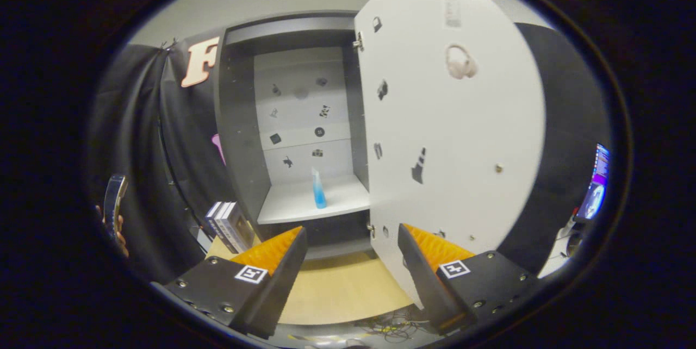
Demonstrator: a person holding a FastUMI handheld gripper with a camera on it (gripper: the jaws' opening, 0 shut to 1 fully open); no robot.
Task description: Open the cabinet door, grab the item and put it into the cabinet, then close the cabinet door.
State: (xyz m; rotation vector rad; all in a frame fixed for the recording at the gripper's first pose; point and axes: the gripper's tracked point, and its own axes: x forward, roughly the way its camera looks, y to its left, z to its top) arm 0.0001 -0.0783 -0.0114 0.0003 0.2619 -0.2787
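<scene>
The dark cabinet (239, 120) stands ahead of me with its white door (451, 131) swung wide open to the right. A small blue bottle (318, 190) stands upright on the white shelf (304, 205) inside. My gripper (350, 240) is open with nothing between its fingers, held back from the cabinet below the shelf's level. The right finger (424, 262) sits in front of the door's lower edge. The bottle is well beyond the fingers.
Several boxes (228, 224) stand on the wooden tabletop (342, 289) left of the cabinet. A person's hand holds a phone (114, 207) at far left. A lit screen (597, 186) is at far right. Loose cables (391, 327) lie below the table's edge.
</scene>
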